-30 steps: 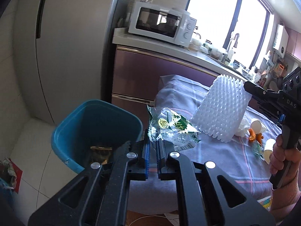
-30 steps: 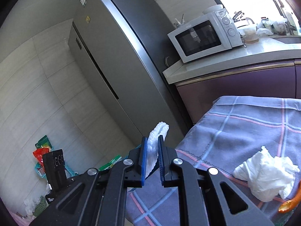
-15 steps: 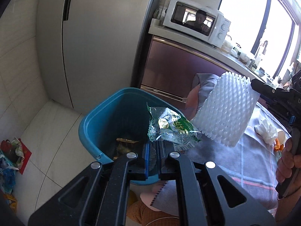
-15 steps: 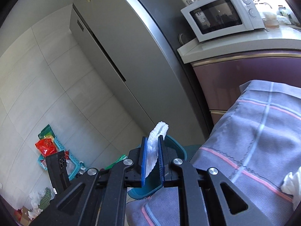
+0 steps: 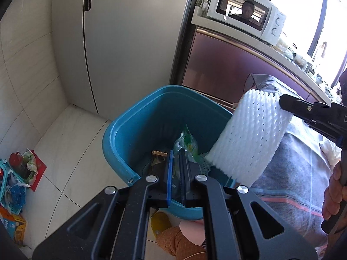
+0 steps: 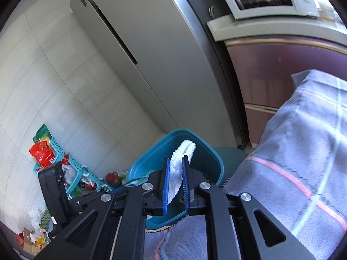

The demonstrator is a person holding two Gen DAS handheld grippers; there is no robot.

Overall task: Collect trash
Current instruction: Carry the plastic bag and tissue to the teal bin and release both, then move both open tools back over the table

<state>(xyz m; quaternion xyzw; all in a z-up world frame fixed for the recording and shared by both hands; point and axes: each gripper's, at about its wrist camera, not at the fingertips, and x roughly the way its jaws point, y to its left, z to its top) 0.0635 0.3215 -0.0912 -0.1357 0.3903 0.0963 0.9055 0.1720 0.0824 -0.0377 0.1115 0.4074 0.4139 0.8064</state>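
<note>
A teal trash bin point(image 5: 138, 134) stands on the floor beside the table; it also shows in the right wrist view point(image 6: 208, 158). My left gripper point(image 5: 176, 158) is over the bin, its jaws slightly parted, and the green snack wrapper point(image 5: 186, 144) hangs in the bin just past its tips. I cannot tell if the pads still hold it. My right gripper point(image 6: 175, 164) is shut on the white foam fruit net point(image 6: 180, 162), which hangs over the bin's right rim in the left wrist view point(image 5: 249, 136). Brown trash point(image 5: 159, 158) lies in the bin.
A table with a grey checked cloth point(image 6: 303, 162) is on the right, with a crumpled tissue point(image 5: 330, 151) on it. A fridge point(image 5: 130, 43) and a counter with a microwave point(image 5: 245, 21) stand behind. Baskets of clutter point(image 6: 54, 158) sit on the floor at left.
Both grippers moved left from the table to over the bin. The left jaws parted a little and the wrapper dropped lower into the bin. The foam net stays gripped.
</note>
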